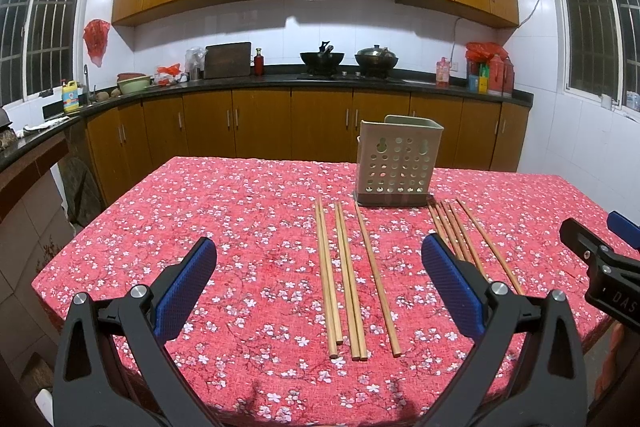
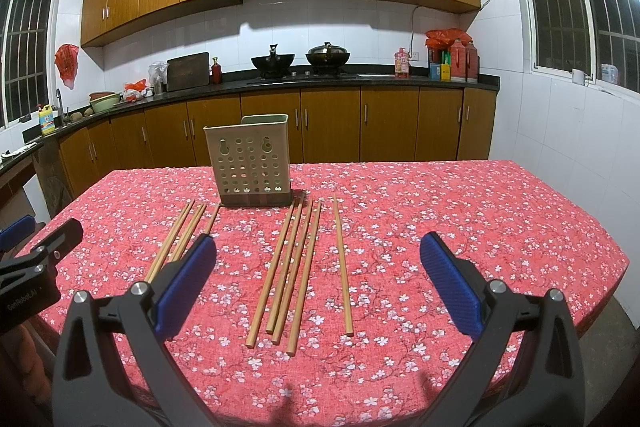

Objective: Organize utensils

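Wooden chopsticks lie loose on the red floral tablecloth (image 1: 200,207) in two groups. In the left wrist view one group of several chopsticks (image 1: 349,283) lies straight ahead between the fingers of my left gripper (image 1: 318,245), which is open and holds nothing. A second group (image 1: 490,247) lies to the right, partly hidden by one finger. Behind them stands a beige perforated utensil holder (image 1: 396,167), upright. In the right wrist view my right gripper (image 2: 318,245) is also open and holds nothing, above several chopsticks (image 2: 304,279) and a lone one (image 2: 342,267). The holder (image 2: 250,163) stands ahead to the left.
The table's left edge (image 1: 52,259) and right edge (image 2: 616,267) drop to the floor. Each gripper shows at the other view's side: the right gripper (image 1: 592,223) and the left gripper (image 2: 46,227). A kitchen counter (image 1: 320,79) with woks runs along the back wall.
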